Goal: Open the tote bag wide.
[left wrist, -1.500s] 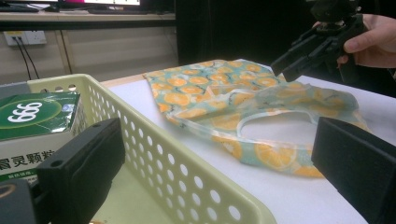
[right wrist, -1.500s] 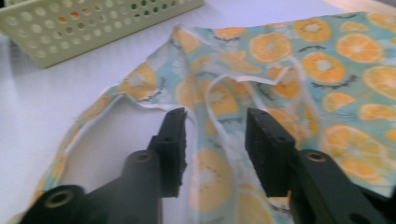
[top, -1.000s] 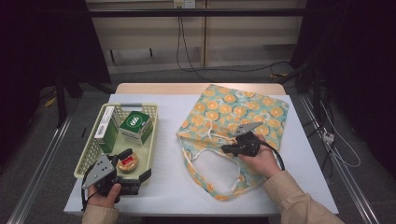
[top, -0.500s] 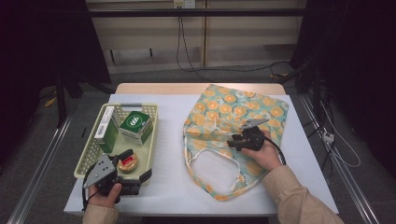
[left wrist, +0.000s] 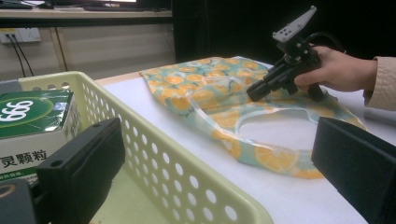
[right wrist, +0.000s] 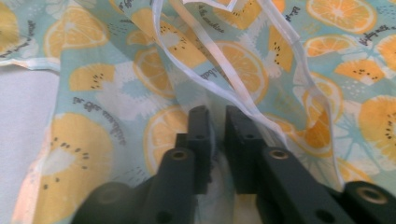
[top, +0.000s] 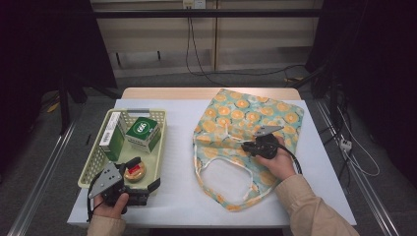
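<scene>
A tote bag (top: 246, 115) printed with orange slices lies flat on the right half of the white table. My right gripper (top: 244, 146) rests low on the bag's middle, pointing left. In the right gripper view its jaws have just been closing and stand almost together (right wrist: 217, 121), with a thin fold of the bag's cloth (right wrist: 93, 84) pinched between them beside a white handle strap (right wrist: 243, 98). My left gripper (top: 144, 174) sits at the table's front left, open wide. One jaw is inside the basket (left wrist: 154, 140) and the other outside, so they straddle its wall (left wrist: 217, 140).
The pale green perforated basket (top: 93, 162) holds a green box (top: 142, 130), a tall white and green carton (top: 112, 135) and a small round tin (top: 134, 171). The bag's white handle loop (top: 199, 167) lies spread towards the front edge. Cables and metal rails surround the table.
The right hand has shifted a little away from me on the bag. The bag's front handle loop has spread wider. The left gripper has stayed put.
</scene>
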Available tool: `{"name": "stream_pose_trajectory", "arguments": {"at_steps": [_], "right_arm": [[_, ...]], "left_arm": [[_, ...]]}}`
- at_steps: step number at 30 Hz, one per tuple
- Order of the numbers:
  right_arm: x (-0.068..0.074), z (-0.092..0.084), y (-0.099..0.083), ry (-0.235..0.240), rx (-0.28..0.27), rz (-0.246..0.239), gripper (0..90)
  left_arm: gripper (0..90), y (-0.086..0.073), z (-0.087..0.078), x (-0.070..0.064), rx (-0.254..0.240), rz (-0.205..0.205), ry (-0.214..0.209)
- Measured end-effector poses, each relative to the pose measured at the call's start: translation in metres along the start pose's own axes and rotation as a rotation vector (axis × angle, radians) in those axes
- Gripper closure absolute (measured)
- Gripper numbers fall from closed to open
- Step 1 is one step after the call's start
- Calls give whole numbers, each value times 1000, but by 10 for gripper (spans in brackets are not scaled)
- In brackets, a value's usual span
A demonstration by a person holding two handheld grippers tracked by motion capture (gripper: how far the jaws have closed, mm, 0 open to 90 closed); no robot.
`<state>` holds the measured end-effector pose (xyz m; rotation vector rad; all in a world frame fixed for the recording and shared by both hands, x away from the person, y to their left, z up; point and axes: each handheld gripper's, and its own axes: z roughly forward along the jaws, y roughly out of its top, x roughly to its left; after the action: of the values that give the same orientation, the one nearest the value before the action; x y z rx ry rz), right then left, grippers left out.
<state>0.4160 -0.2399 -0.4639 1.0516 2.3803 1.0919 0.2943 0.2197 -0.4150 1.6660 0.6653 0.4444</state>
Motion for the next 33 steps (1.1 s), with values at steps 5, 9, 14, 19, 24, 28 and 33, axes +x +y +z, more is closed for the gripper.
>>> {"name": "stream_pose_trajectory", "arguments": {"at_steps": [5,9,14,19,24,28,33], "right_arm": [[2,2,1,-22,2,-16,900],[4,1,2,-31,6,-7,900],[1,-3,5,-18,-23,39,900],[-1,-16,19,-18,-48,24,900],[-7,-28,33,-6,-67,38,900],[-9,-36,43,5,-88,54,900],[-11,-43,57,5,-100,48,900]], "left_arm": [[25,1,-1,1,-3,7,5],[24,2,-1,1,-1,9,11],[24,4,-1,0,-7,7,13],[24,3,-1,0,-4,9,15],[24,4,-1,-1,-10,0,14],[24,4,-1,0,-11,-4,12],[24,6,-1,0,-13,-5,13]]}}
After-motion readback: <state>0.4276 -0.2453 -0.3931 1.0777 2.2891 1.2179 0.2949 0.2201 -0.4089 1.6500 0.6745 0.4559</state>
